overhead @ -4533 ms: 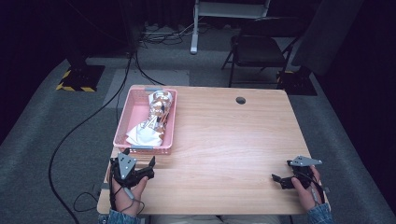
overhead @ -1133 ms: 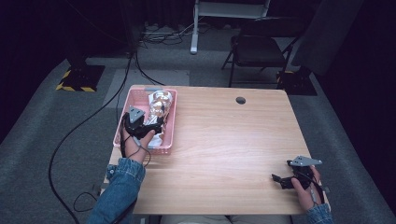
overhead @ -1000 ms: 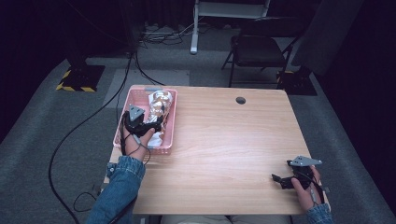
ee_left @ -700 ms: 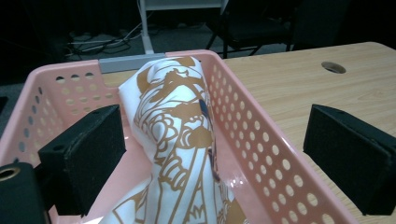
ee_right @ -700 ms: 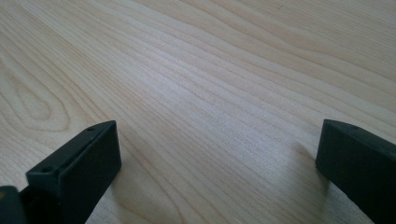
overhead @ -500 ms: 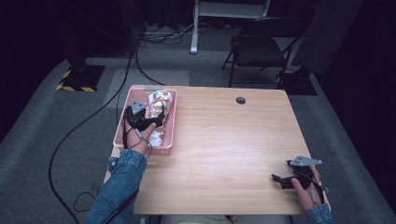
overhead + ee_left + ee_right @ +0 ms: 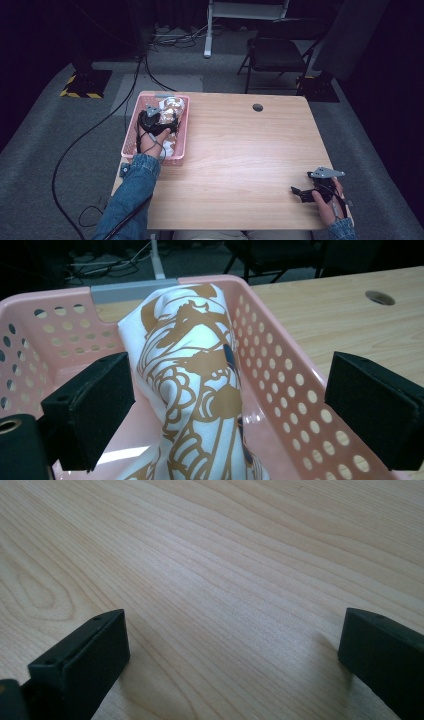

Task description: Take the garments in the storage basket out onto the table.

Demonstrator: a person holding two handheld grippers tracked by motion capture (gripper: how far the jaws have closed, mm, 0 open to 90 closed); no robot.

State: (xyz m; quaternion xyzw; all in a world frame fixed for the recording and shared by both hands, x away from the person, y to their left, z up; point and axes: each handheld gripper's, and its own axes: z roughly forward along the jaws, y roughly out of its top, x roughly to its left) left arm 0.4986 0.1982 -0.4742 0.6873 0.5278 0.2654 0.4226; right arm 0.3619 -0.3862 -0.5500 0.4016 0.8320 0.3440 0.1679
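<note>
Cloth (image 7: 192,385) crumpled, orange-patterned white, in perforated pink plastic basket (image 7: 280,375).

Grey carpet (image 7: 60,150) covered the floor. A dark folding chair (image 7: 277,50) stood beyond the wooden surface (image 7: 240,150). Black cables (image 7: 100,130) trailed across. Surroundings were dim.

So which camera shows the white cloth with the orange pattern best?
The left gripper view: the white cloth with orange pattern sits close, between open jaws, inside the pink perforated basket. The high view shows it small, partly under the left gripper.
</note>
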